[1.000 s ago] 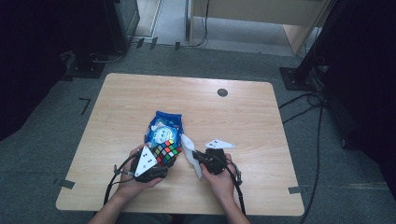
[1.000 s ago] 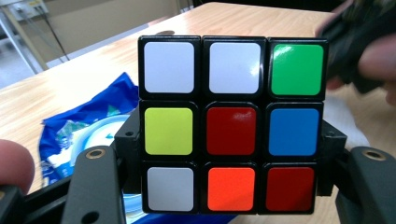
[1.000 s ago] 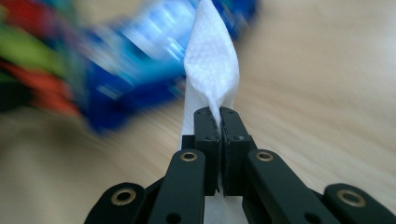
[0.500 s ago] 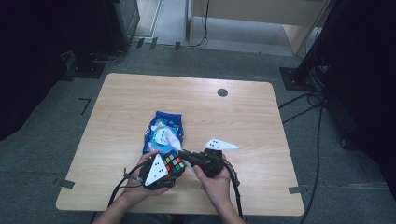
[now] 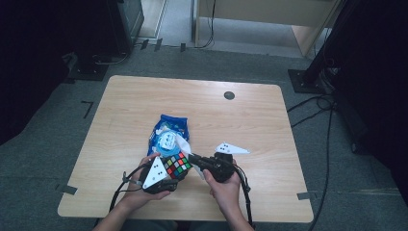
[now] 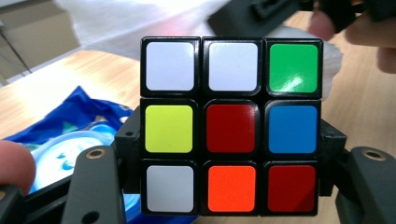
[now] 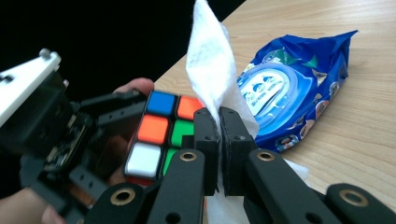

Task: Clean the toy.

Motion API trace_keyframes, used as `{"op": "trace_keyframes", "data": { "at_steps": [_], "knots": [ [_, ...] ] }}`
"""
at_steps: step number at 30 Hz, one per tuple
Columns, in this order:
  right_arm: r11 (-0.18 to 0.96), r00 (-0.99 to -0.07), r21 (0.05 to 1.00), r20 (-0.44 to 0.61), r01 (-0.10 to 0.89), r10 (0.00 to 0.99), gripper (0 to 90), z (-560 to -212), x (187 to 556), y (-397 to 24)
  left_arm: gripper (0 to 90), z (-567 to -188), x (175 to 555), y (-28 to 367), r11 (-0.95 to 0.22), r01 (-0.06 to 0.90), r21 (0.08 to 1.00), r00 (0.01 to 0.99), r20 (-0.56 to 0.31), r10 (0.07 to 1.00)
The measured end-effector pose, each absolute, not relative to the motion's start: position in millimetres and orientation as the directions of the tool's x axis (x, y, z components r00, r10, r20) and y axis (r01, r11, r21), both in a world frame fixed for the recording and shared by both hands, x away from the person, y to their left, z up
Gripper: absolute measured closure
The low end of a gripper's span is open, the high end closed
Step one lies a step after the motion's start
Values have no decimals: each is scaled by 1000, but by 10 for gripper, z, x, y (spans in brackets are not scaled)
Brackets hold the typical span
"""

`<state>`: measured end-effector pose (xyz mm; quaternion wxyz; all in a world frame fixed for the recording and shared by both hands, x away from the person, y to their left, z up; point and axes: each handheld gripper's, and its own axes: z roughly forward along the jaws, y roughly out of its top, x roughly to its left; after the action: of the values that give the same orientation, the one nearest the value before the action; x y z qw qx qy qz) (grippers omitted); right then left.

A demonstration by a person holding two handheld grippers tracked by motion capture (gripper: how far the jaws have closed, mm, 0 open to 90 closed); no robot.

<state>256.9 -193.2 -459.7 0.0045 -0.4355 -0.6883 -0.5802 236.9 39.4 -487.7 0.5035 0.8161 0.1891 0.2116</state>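
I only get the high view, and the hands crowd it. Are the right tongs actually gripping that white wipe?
Observer: Yes, the right tongs are shut on the white wipe, which stands up above them.
Operator: And the cube?
Observer: The left tongs clamp the cube by its sides; the face toward their camera has a red centre.
Operator: Is the wipe pack closed?
Observer: The blue pack has its lid down.

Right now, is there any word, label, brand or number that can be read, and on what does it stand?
None can be read.
Blue wipes pack: the print on its round lid is too blurred to read.
Puzzle cube: plain coloured stickers, no text.
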Motion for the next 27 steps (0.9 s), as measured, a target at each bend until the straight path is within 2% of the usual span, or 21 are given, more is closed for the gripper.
{"op": "trace_keyframes", "data": {
  "at_steps": [3,8,11,14,19,20,22,23,27],
  "knots": [
    [-61,-640,802,518,595,567,874,-4553,2521,-1862,336,-4902,2345,331,-445,91,891,834,176,523],
    [-37,-691,804,532,593,490,875,-4440,2441,-1757,336,-4873,2433,436,-412,137,901,801,145,581],
    [-25,-698,811,518,585,494,877,-4448,2444,-1751,336,-4860,2456,499,-409,137,902,786,152,599],
    [-14,-664,811,488,585,566,878,-4492,2491,-1835,337,-4804,2472,567,-374,131,918,785,135,605],
    [-44,-544,785,467,618,697,864,-4654,2587,-1997,336,-4741,2508,665,-322,137,937,768,105,631],
    [-45,-536,784,463,619,706,825,-4671,2595,-1995,336,-4742,2516,671,-320,140,937,763,104,638],
    [-63,-515,791,454,609,727,649,-4676,2597,-1971,336,-4745,2522,674,-320,146,936,758,102,644],
    [-81,-506,793,459,604,730,591,-4656,2590,-1962,336,-4745,2522,674,-319,147,936,756,102,646],
    [-144,-533,807,500,573,682,420,-4542,2535,-1958,336,-4755,2526,656,-312,154,937,751,94,653]
  ]
}}
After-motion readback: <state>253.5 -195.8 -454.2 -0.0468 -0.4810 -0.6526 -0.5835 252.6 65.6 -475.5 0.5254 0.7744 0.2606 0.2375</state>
